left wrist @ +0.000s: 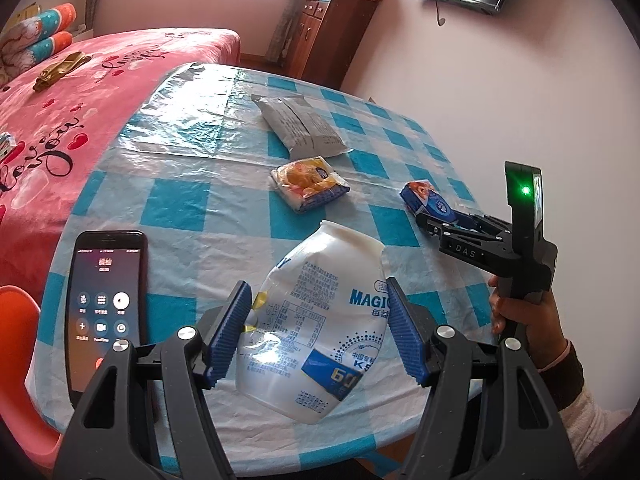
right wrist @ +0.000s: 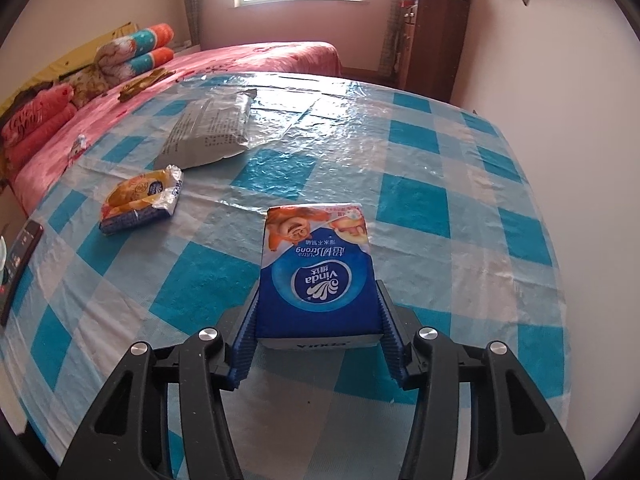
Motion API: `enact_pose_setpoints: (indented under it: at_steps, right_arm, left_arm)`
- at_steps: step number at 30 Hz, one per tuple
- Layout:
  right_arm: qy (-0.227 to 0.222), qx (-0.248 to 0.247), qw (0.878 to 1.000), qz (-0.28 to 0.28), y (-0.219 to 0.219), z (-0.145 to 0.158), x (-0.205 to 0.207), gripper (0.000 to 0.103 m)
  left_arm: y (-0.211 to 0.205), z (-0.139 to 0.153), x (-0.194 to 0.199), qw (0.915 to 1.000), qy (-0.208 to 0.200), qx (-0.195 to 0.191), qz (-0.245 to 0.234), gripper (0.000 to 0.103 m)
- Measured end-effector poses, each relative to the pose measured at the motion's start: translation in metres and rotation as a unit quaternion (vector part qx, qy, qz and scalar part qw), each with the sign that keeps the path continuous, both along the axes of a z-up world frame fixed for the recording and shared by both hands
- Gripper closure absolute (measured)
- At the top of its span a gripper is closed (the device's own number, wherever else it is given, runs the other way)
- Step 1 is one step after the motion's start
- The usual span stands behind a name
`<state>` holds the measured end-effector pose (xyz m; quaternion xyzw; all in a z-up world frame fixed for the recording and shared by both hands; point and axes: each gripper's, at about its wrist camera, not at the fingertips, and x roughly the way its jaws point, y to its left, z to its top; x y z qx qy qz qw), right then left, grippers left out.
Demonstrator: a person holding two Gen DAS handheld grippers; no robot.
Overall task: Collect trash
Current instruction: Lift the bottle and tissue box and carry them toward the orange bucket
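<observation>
The right gripper [right wrist: 318,344] was clenched on the blue tissue pack [right wrist: 318,276], its pads pressing the pack's near end just above the checked table [right wrist: 460,208]. The pack looked light and soft, likely to give under pressure, so its long side edges suited the grip. The left gripper [left wrist: 320,324] stood released around a crushed white bottle [left wrist: 316,320], light, slick and springy; its middle seemed the best hold.

The right gripper [right wrist: 318,330] clamps the near end of a blue tissue pack [right wrist: 316,272] on the checked table [right wrist: 440,208], with a snack wrapper [right wrist: 140,202] to the left and a grey pouch [right wrist: 208,134] farther off.
</observation>
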<state>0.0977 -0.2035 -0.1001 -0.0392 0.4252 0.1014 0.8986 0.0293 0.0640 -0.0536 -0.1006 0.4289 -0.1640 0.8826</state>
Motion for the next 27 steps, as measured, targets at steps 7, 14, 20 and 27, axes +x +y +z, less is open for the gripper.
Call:
enact_pose_setpoints:
  at_steps: [7, 14, 20, 27]
  right_arm:
    - [0.004, 0.015, 1.000, -0.009, 0.004, 0.002, -0.007, 0.050]
    - [0.000, 0.024, 1.000, -0.001, 0.017, 0.015, -0.015, 0.050]
    - [-0.002, 0.045, 0.999, 0.015, 0.033, 0.032, -0.022, 0.050]
    - [-0.006, 0.067, 0.995, 0.074, 0.079, 0.058, -0.034, 0.050]
  left_arm:
    - [0.015, 0.004, -0.006, 0.9998, -0.012, -0.012, 0.008, 0.035]
    - [0.030, 0.007, -0.015, 0.9995, -0.020, -0.017, 0.018, 0.035]
    - [0.042, 0.012, -0.021, 0.9990, -0.028, -0.019, 0.029, 0.035]
    - [0.065, 0.019, -0.033, 0.9974, -0.040, -0.024, 0.055, 0.035]
